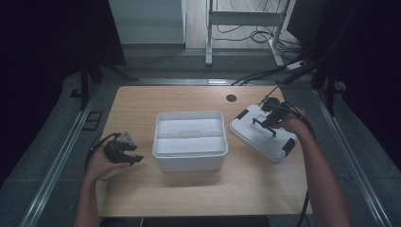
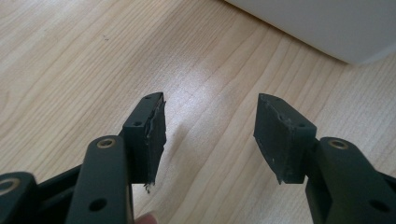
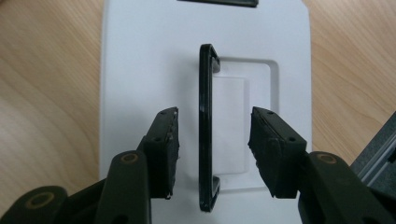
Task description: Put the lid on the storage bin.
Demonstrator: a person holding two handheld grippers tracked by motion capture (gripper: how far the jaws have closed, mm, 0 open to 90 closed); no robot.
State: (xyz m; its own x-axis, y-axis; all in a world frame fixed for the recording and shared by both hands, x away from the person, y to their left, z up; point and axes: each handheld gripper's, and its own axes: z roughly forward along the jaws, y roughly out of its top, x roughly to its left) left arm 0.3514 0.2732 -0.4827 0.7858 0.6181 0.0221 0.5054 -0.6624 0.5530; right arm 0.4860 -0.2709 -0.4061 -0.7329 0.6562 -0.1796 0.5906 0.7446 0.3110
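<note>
Right tongs straddle the lid handle; left tongs idle beside the open box.

Nearest the person, the left tongs [image 1: 135, 158] sit low over the bare desk [image 1: 198, 194] at its left side, jaws wide apart with nothing between them, pointing toward the white box [image 1: 189, 142], which stands open at the desk's middle. Farther out on the right, the white lid [image 1: 262, 135] lies flat on the desk, just beside the box and turned at an angle to it. The right tongs [image 3: 212, 144] are over it, jaws partly open on either side of the lid's raised black handle [image 3: 205, 116]; the pads stand clear of the bar, not pressing it.
</note>
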